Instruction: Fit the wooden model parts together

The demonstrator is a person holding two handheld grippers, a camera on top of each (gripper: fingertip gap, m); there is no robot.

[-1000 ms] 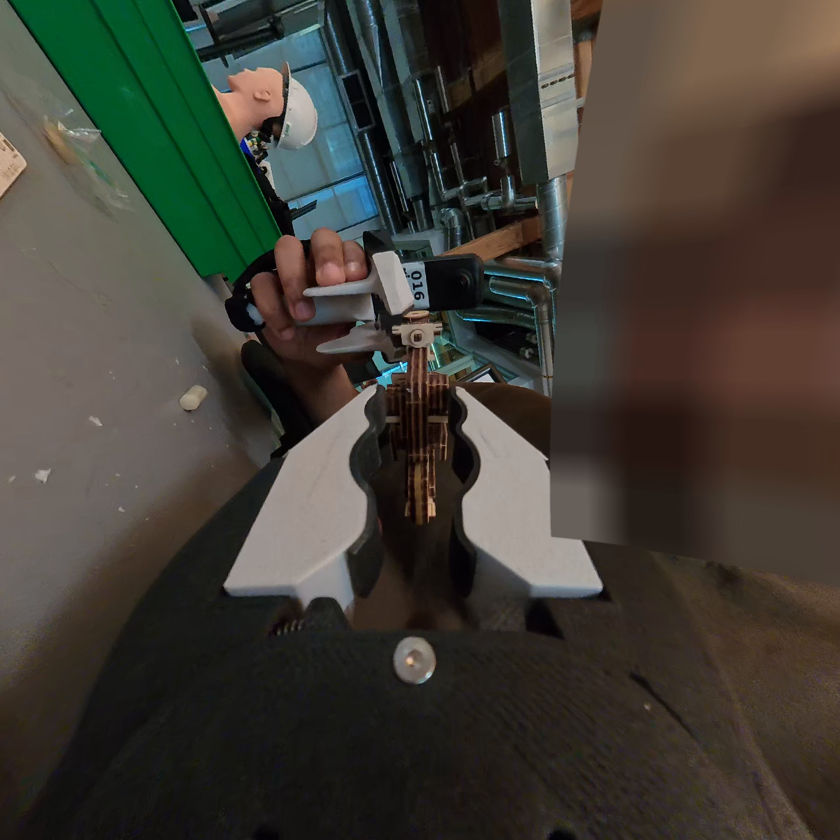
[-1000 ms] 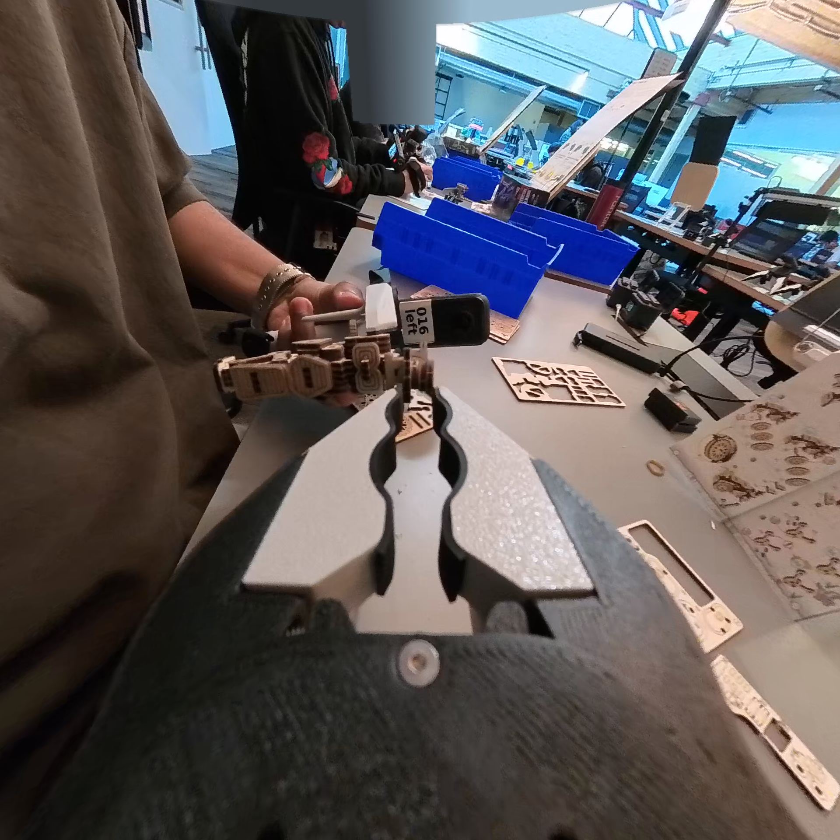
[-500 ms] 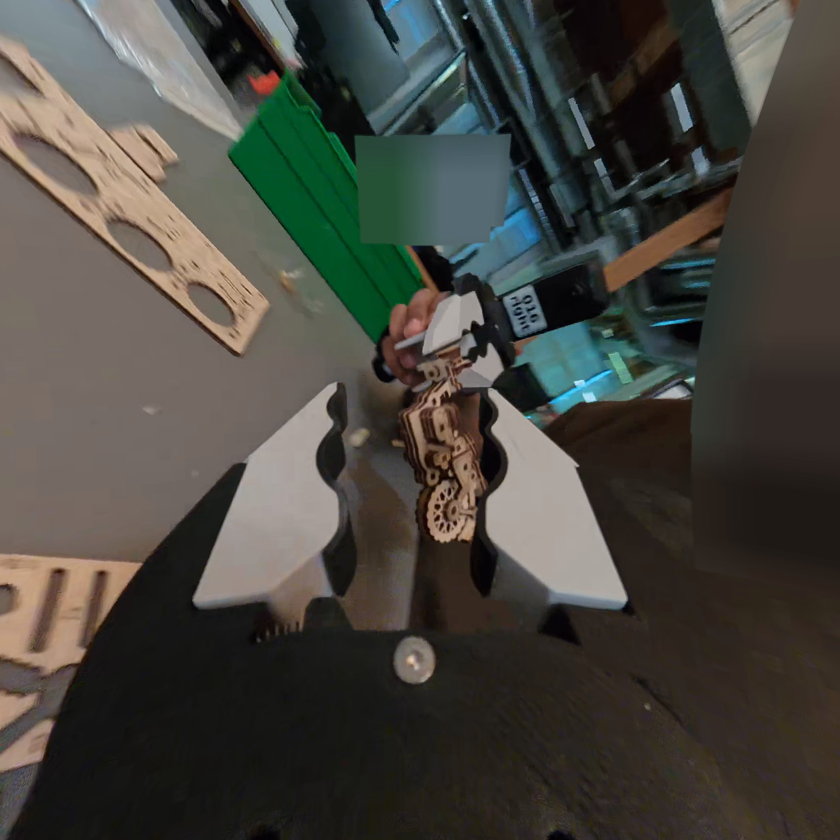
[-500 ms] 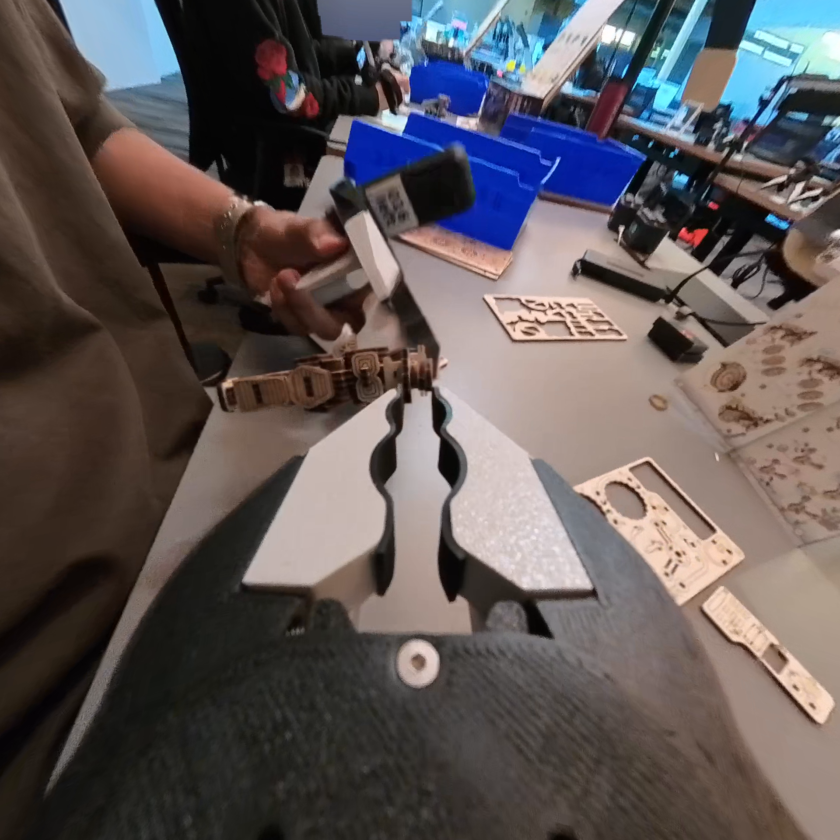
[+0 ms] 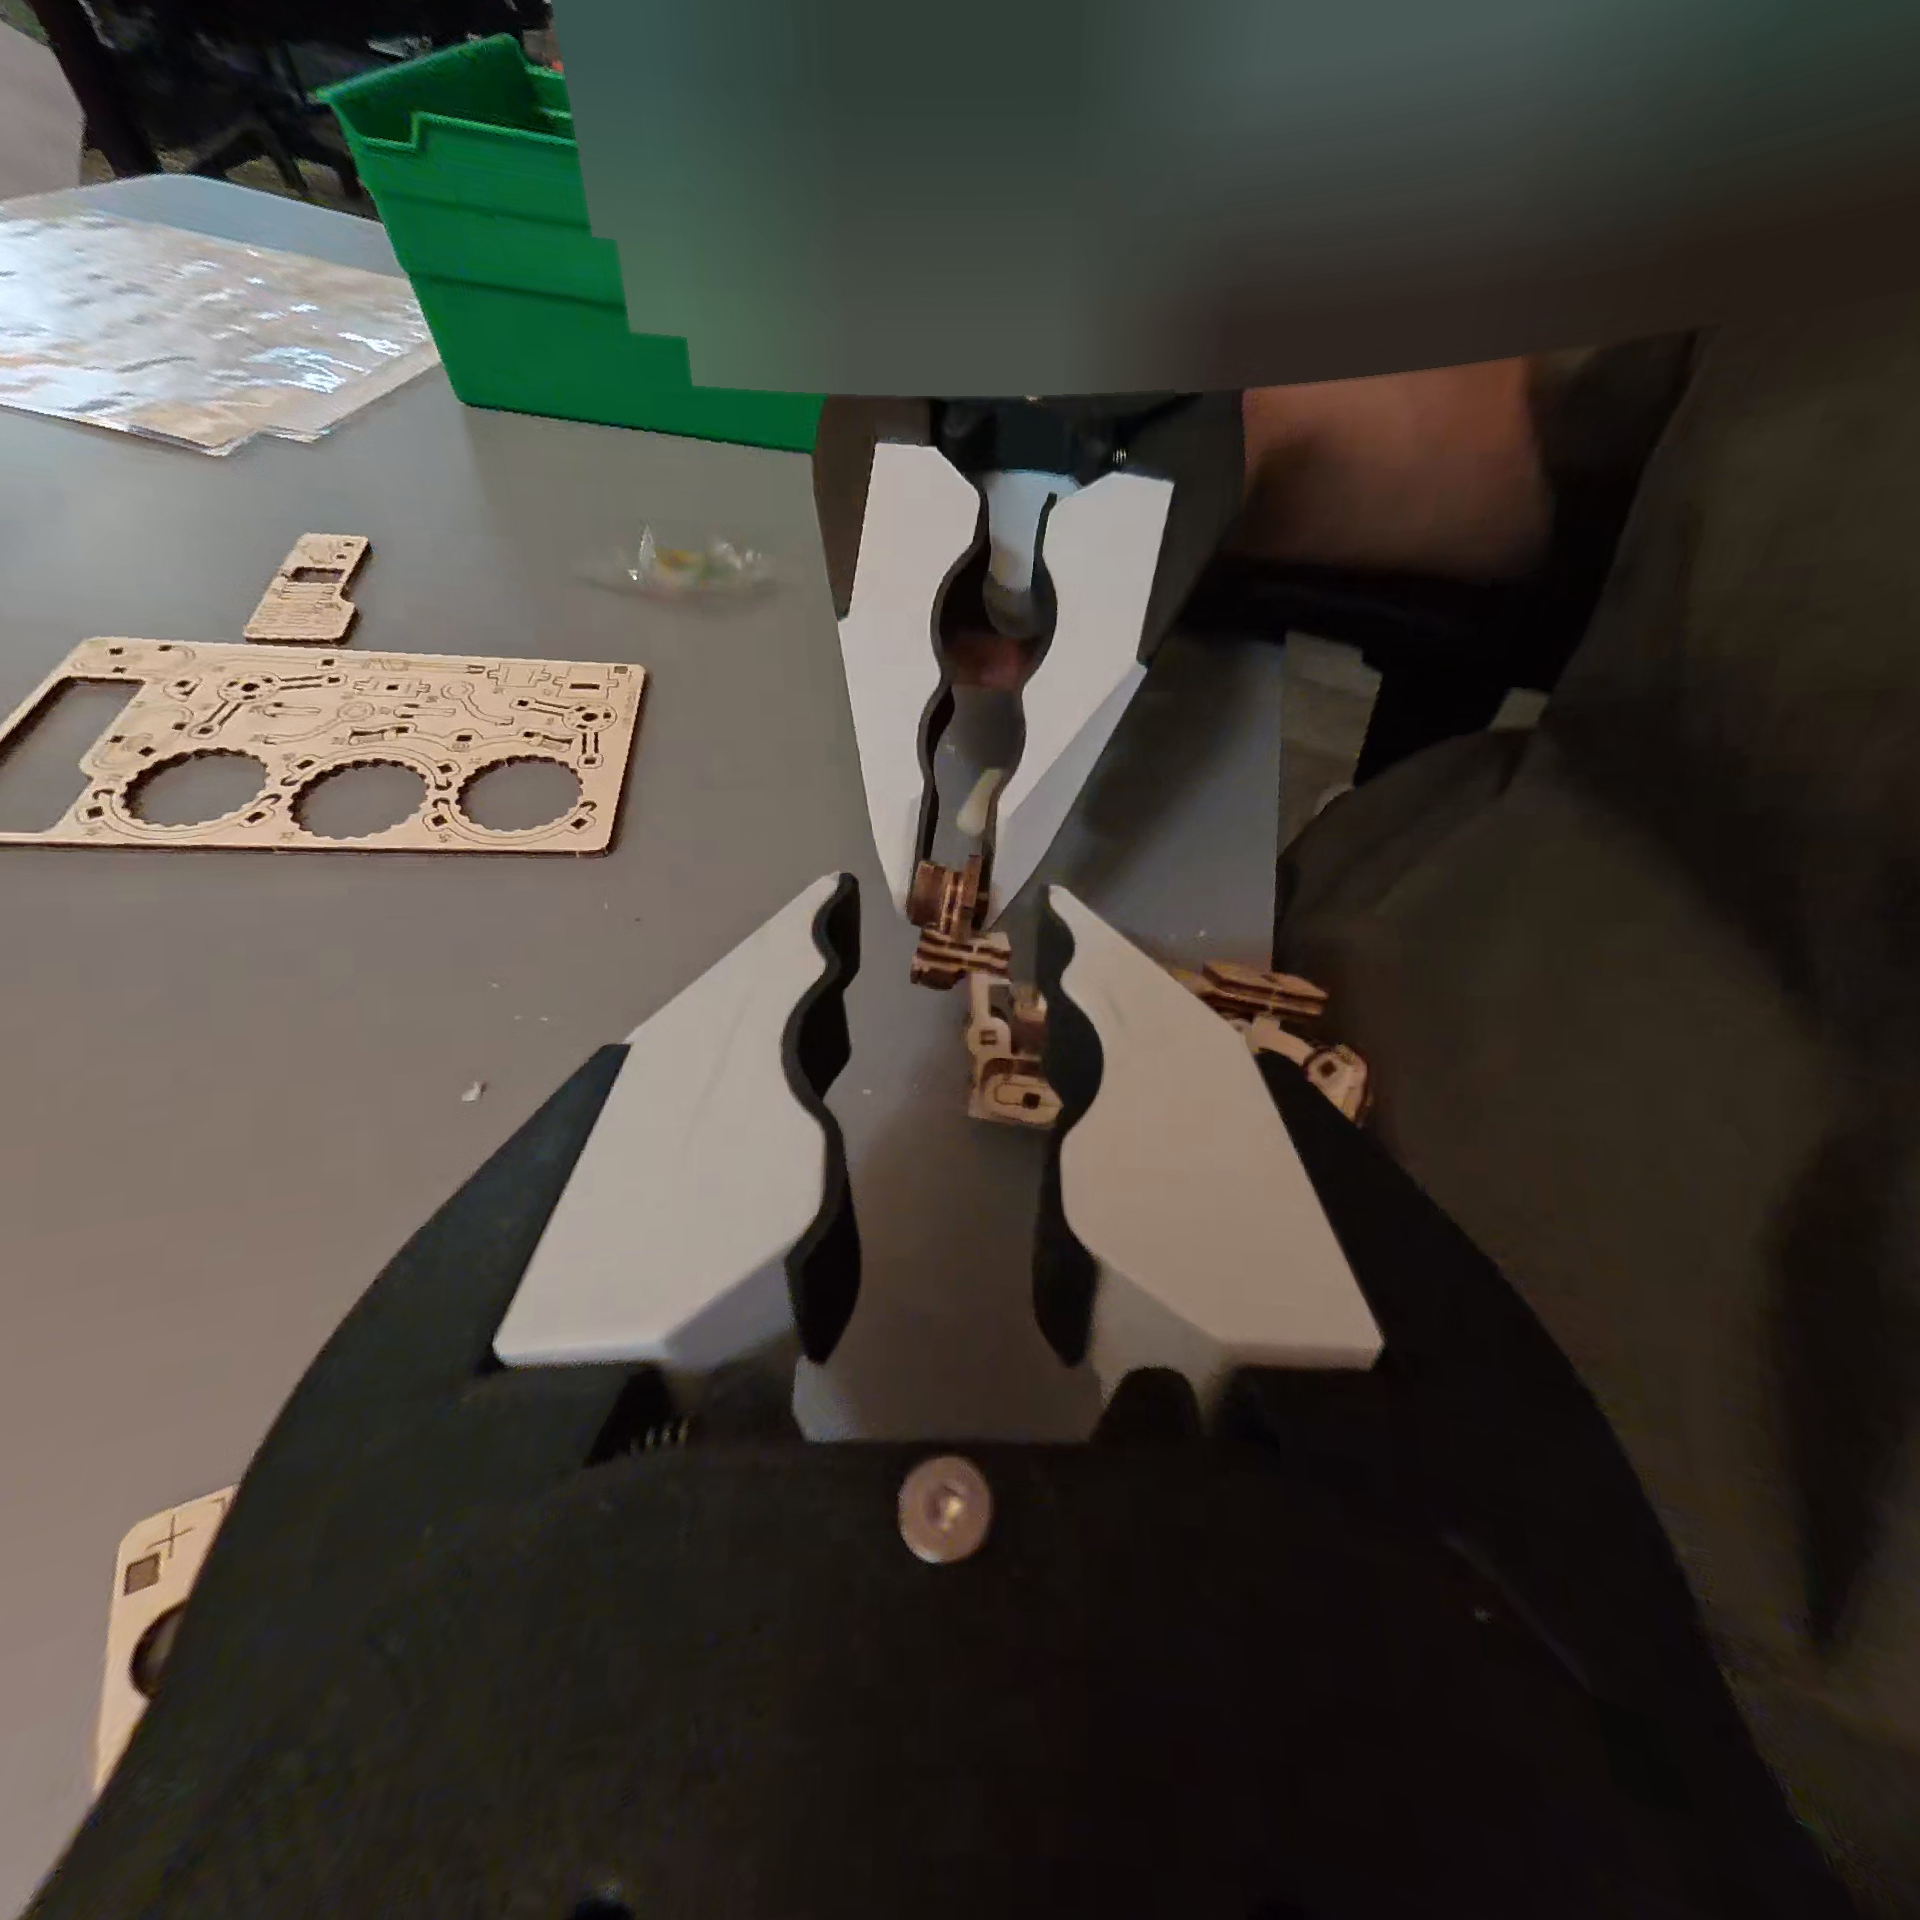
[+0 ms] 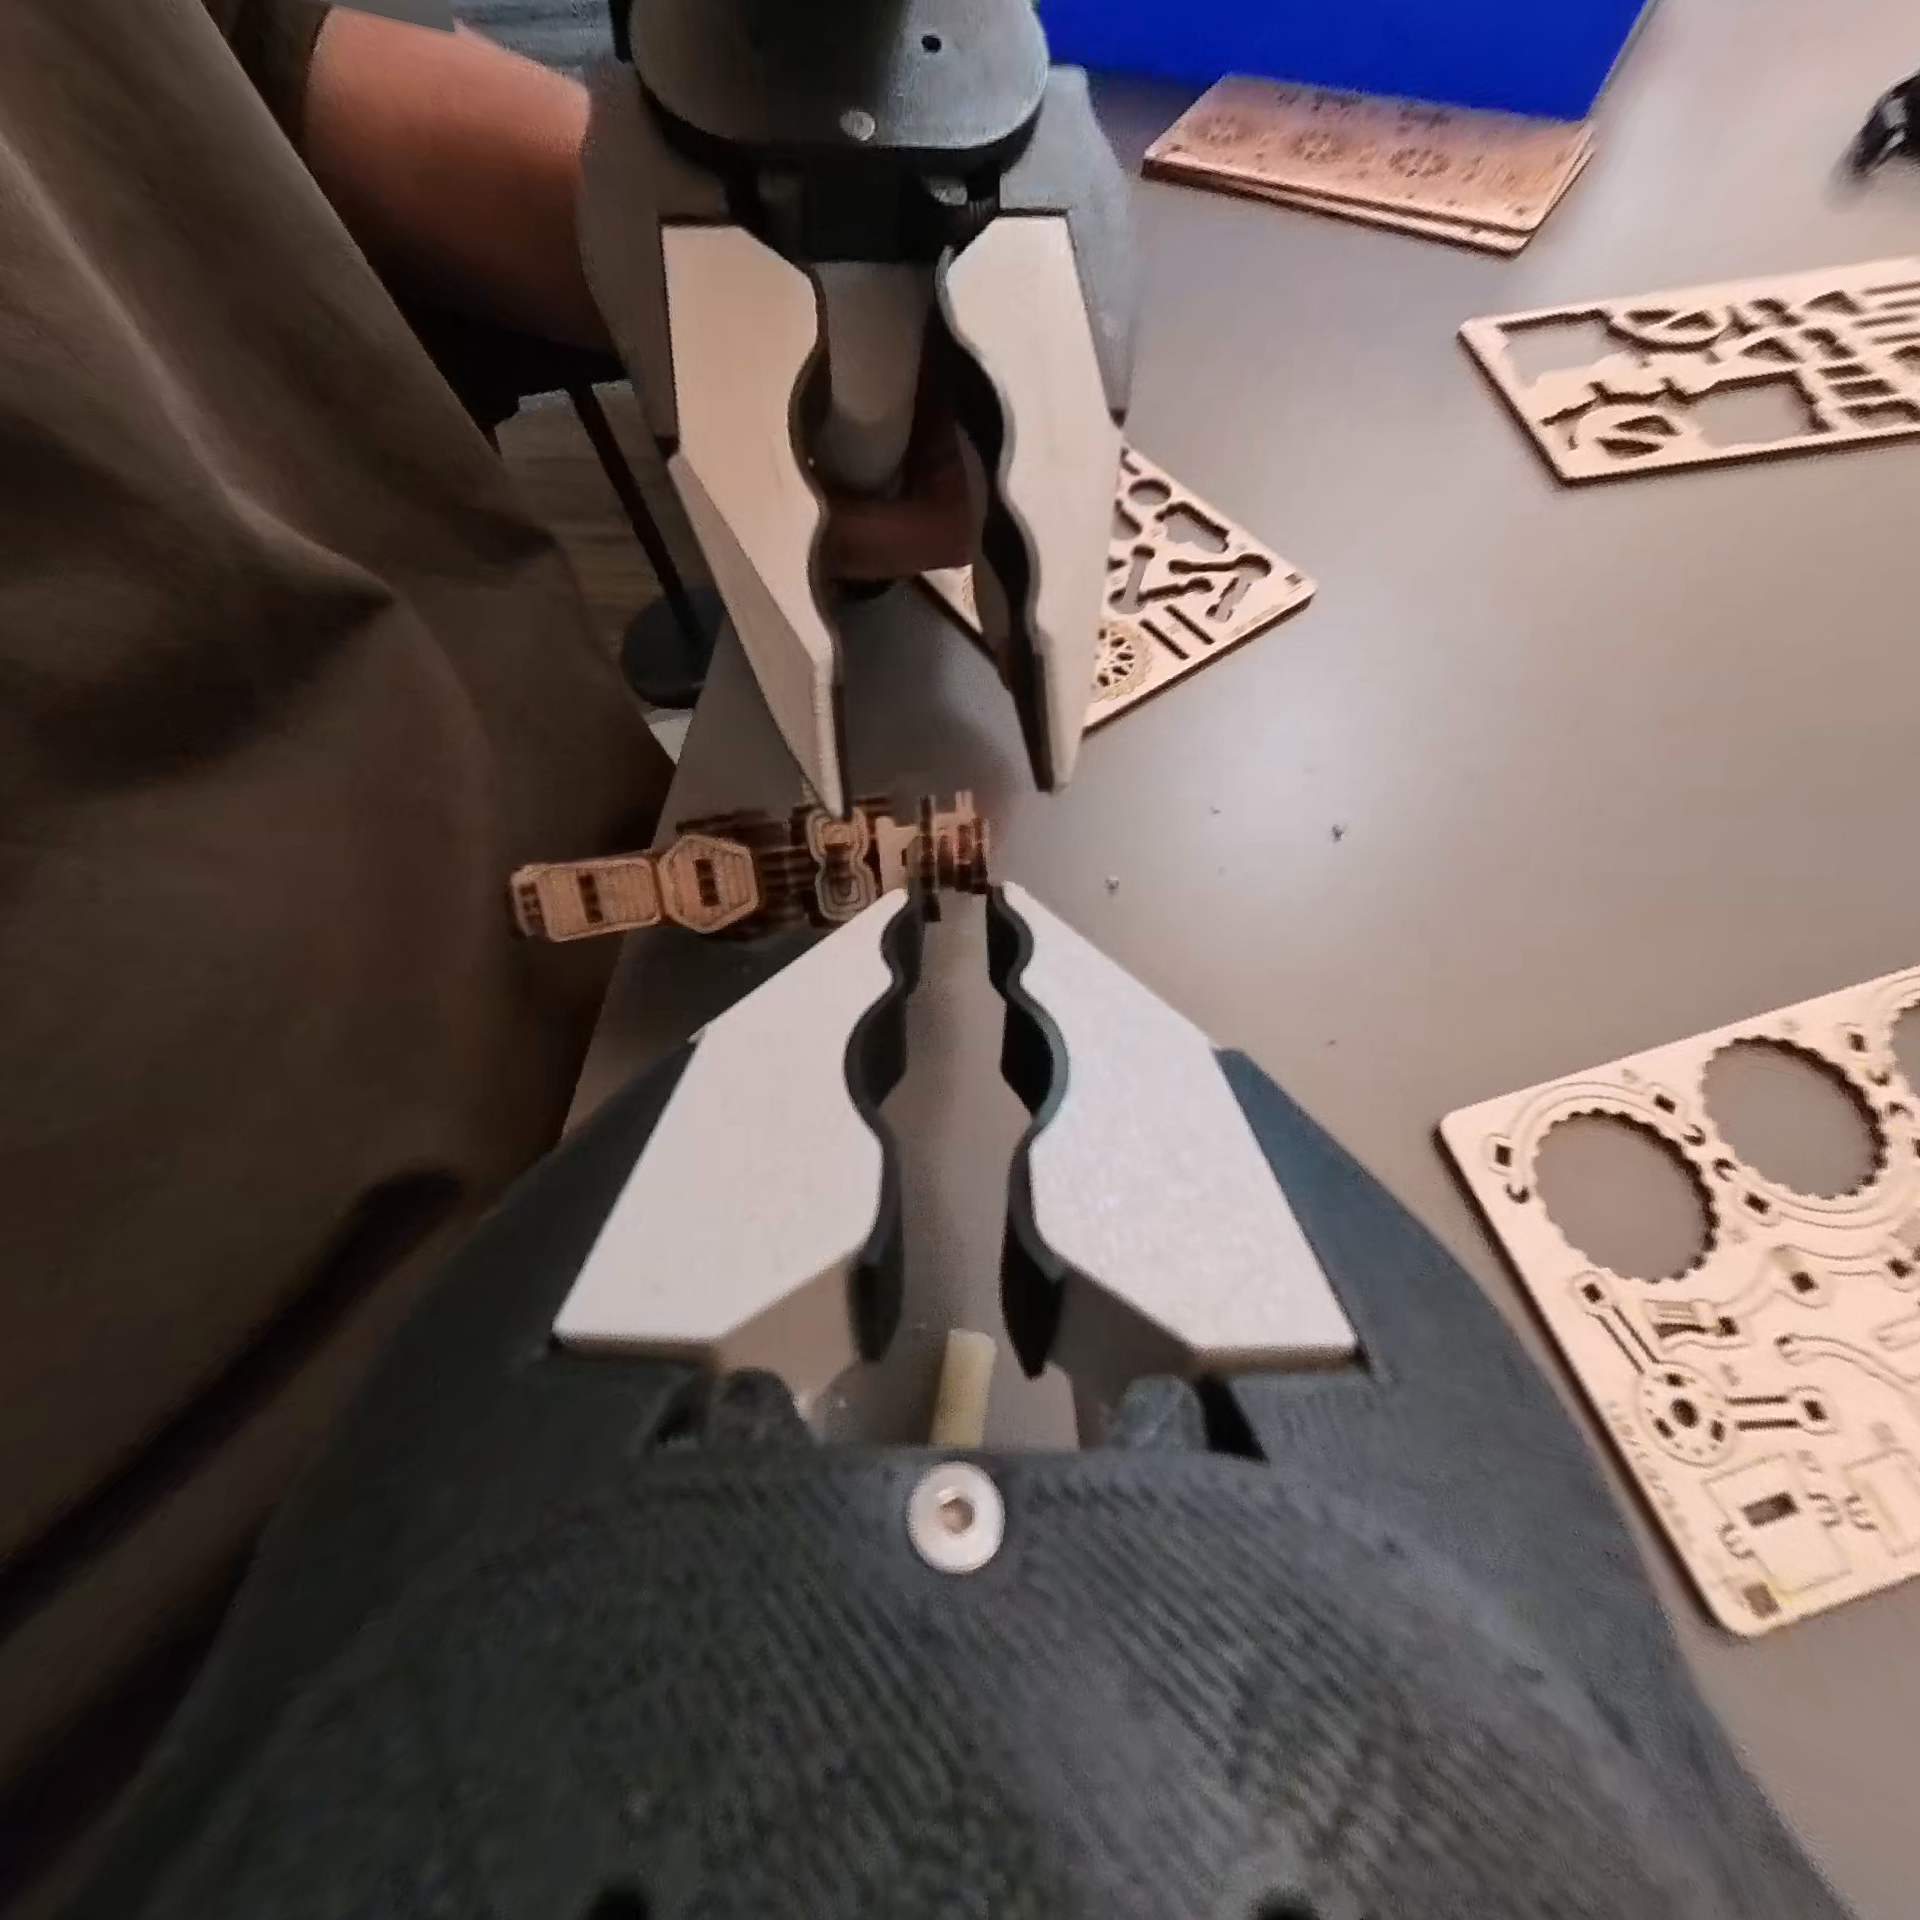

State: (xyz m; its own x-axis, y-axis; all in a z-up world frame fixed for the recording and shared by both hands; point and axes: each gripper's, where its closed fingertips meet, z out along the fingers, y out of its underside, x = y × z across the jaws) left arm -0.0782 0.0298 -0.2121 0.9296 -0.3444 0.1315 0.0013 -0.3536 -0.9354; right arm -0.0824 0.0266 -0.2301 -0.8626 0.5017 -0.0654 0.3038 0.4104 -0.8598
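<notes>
Wooden model (image 6: pixel 769 878) is lying crosswise, its long axis spanning sideways; right gripper (image 6: pixel 954 902) is pinching its end narrowly, while left gripper (image 6: pixel 940 795), fingers spread wide, is facing it just beyond the model.

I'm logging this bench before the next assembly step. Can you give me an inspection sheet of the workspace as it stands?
Surface: grey table, a few small crumbs on it.
Job's things: wooden model held in the air by one end; punched wooden sheet and small wooden piece lying flat; more wooden sheets across the table.
Clutter: clear plastic wrapper; shiny plastic sheet.
Grippers: right gripper shut on the model's end; left gripper open, its tips beside the model.
Cables: nothing seen.
Surroundings: green bins, blue bin, person's brown shirt close by.
</notes>
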